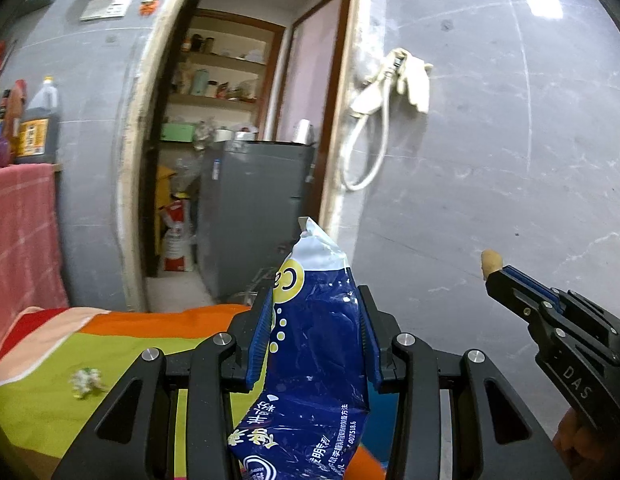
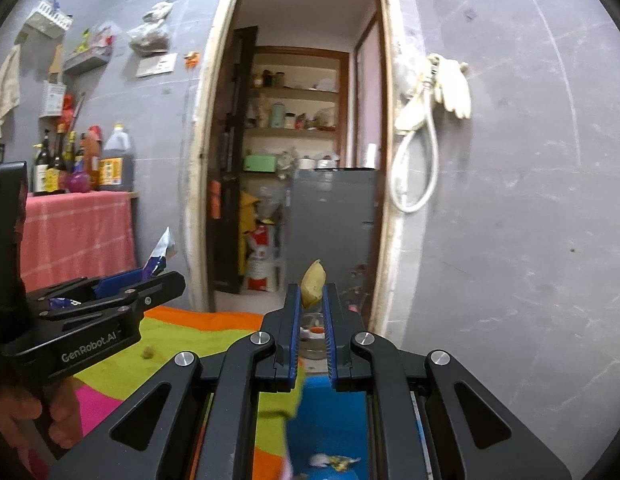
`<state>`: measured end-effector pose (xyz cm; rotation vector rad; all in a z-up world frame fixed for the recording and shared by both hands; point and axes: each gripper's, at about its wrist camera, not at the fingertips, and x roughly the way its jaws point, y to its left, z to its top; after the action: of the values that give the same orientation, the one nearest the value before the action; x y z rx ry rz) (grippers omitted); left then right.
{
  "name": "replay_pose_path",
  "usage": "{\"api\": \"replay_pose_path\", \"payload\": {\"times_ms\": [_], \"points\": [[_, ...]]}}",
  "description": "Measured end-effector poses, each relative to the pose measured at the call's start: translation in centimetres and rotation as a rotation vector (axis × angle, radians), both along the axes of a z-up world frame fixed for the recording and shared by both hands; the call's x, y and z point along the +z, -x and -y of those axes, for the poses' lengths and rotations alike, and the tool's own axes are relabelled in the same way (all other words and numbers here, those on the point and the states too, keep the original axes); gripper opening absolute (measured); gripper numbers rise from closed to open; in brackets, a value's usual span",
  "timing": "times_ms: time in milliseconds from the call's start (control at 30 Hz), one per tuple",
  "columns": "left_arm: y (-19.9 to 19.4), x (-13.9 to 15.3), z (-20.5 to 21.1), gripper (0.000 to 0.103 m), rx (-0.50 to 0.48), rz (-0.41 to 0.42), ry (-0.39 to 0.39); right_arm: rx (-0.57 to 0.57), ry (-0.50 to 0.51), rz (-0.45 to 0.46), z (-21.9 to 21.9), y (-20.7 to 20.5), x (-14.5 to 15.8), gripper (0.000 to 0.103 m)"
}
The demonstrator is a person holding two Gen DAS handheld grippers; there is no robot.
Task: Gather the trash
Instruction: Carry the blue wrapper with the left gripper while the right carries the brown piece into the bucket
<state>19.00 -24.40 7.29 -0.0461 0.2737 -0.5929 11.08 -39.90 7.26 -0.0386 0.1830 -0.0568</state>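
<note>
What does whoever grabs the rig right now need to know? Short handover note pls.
Left gripper: shut on the blue snack wrapper, held upright above the striped cloth.
Right gripper: shut on a small yellowish scrap at its fingertips, lifted in the air.
Done: two pieces picked up, neither dropped off yet.
Left: a crumpled bit lies on the green stripe; another wrapper lies on the blue patch below the right gripper. No bin is clearly in view.
</note>
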Motion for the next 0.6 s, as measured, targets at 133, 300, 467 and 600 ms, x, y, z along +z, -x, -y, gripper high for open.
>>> {"api": "replay_pose_path", "payload": {"times_ms": [133, 300, 467, 600], "points": [[-0.4, -1.0, 3.0, 0.035, -0.042, -0.02, -0.025, -0.04, -0.012, -0.021, 2.7, 0.0, -1.1, 0.009], [-1.5, -3.0, 6.4, 0.036, -0.09, -0.07, -0.075, -0.067, -0.057, -0.074, 5.5, -0.8, -3.7, 0.009], [-2.9, -5.3, 8.4, 0.036, -0.111, -0.113, -0.121, -0.075, -0.094, -0.12, 7.2, -2.0, -6.2, 0.009], [-4.2, -7.1, 9.5, 0.036, -0.123, -0.171, -0.155, -0.073, -0.121, -0.143, 8.0, -2.9, -7.8, 0.009]]}}
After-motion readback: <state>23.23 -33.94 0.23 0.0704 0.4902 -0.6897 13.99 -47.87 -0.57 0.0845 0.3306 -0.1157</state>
